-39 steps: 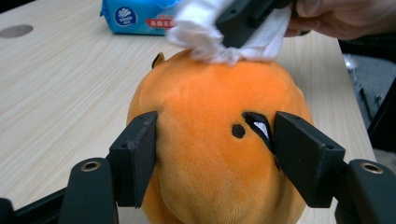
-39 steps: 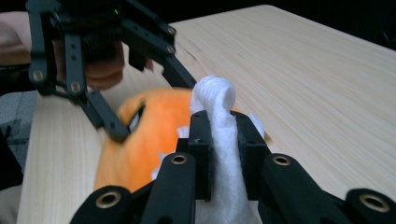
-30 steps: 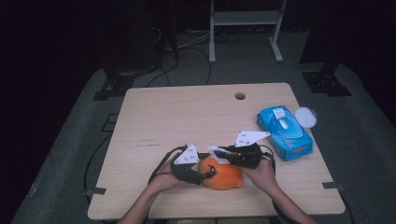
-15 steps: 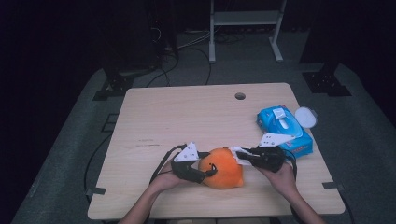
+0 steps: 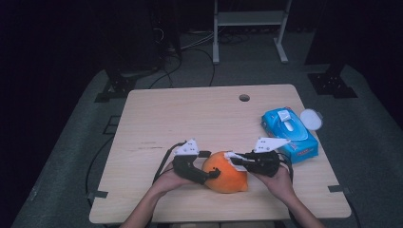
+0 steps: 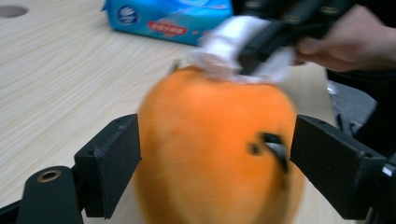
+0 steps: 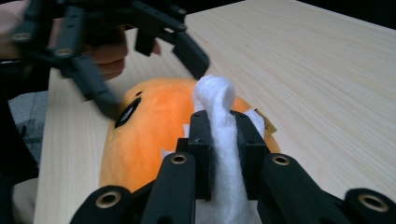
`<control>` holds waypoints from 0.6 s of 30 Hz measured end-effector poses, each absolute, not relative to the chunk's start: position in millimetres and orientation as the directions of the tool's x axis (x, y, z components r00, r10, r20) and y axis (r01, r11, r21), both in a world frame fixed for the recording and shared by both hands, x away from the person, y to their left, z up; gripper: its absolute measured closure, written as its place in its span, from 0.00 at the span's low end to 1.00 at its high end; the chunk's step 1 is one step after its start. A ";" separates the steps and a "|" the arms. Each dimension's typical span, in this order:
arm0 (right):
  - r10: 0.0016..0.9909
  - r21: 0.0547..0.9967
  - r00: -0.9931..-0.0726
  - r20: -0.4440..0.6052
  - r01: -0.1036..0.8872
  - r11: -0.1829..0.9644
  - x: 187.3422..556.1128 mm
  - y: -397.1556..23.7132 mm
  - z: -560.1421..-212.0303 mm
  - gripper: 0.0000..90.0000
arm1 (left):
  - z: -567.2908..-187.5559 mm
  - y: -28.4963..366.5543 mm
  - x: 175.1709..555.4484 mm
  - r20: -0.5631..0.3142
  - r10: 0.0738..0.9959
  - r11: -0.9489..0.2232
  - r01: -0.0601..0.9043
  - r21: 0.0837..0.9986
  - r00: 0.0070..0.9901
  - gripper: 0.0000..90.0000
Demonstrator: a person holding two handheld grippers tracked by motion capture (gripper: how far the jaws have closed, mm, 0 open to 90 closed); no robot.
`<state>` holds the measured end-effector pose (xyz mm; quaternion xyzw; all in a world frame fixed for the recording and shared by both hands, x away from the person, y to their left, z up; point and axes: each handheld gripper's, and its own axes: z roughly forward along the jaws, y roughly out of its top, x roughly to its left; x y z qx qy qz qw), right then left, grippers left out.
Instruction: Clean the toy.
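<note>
Right tool (image 5: pixel 234 157) nearer; wooden table (image 5: pixel 190 114), dark room.

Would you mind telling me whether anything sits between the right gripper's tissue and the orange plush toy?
Nothing visible does. The white tissue, clamped in the right gripper, is right at the orange plush toy. The left gripper straddles the toy, jaws just opened.

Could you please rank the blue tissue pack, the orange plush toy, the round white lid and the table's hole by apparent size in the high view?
1. Blue tissue pack
2. Orange plush toy, looks close to the pack, so unsure
3. Round white lid
4. Table's hole
</note>
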<state>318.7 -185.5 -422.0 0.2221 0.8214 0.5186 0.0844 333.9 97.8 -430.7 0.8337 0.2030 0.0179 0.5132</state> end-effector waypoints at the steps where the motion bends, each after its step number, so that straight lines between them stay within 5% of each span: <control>1: 0.451 0.888 -0.888 0.089 0.276 0.367 316.8 -186.4 -422.4 0.88 | -433.2 98.4 335.9 -0.211 0.357 -0.379 0.348 0.857 0.910 0.17; 4: 0.452 0.887 -0.888 0.084 0.273 0.373 314.4 -187.9 -422.1 0.88 | -437.3 97.8 335.8 -0.227 0.340 -0.381 0.355 0.854 0.912 0.24; 9: 0.425 0.892 -0.900 0.095 0.266 0.365 315.2 -176.2 -411.0 0.88 | -433.1 91.8 324.0 -0.092 0.310 -0.440 0.228 0.868 0.946 0.32; 18: 0.390 0.892 -0.920 0.031 0.202 0.405 318.7 -148.7 -404.7 0.88 | -432.2 89.1 315.1 0.010 0.276 -0.501 0.135 0.855 0.961 0.34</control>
